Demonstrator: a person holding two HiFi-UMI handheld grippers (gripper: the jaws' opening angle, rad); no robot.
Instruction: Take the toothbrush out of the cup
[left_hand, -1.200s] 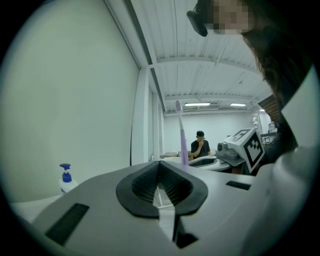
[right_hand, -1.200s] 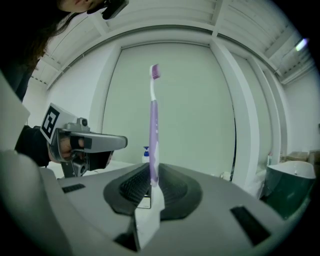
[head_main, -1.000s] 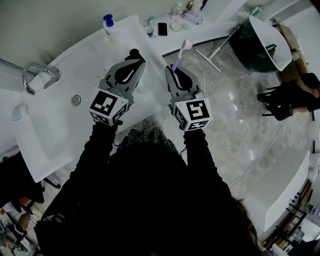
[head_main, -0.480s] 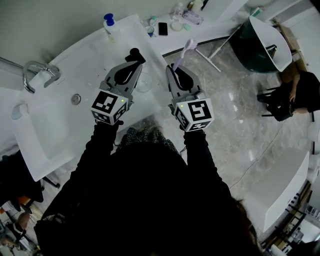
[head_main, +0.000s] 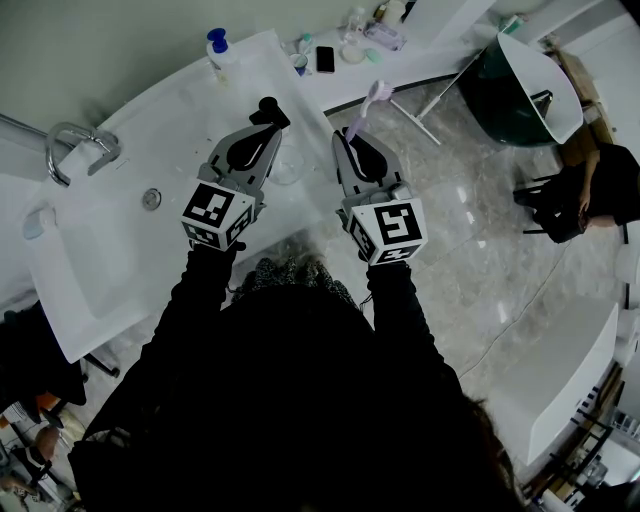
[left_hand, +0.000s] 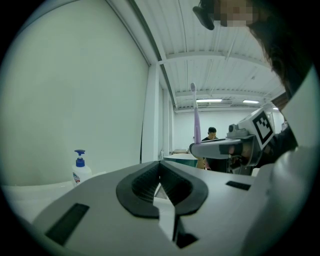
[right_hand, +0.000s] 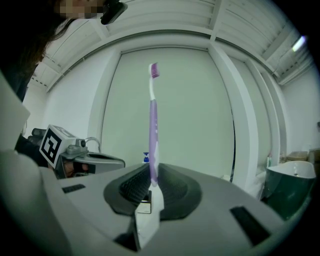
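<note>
My right gripper (head_main: 349, 137) is shut on the lower handle of a purple and white toothbrush (head_main: 366, 108). In the right gripper view the toothbrush (right_hand: 153, 125) stands upright out of the closed jaws, bristles at the top. My left gripper (head_main: 267, 108) hovers over the white sink counter (head_main: 255, 62), shut with nothing between its pads. A faint clear cup (head_main: 286, 166) sits on the counter edge between the two grippers. The left gripper view shows the toothbrush (left_hand: 196, 122) rising from the right gripper (left_hand: 215, 148) beside it.
A sink basin (head_main: 100, 250) with a drain (head_main: 152, 199) and a chrome faucet (head_main: 73, 146) lies to the left. A blue-capped soap bottle (head_main: 217, 46) stands at the back. A phone (head_main: 325, 58) and small bottles (head_main: 356, 32) sit on the far counter. A dark green tub (head_main: 520, 85) stands at the right.
</note>
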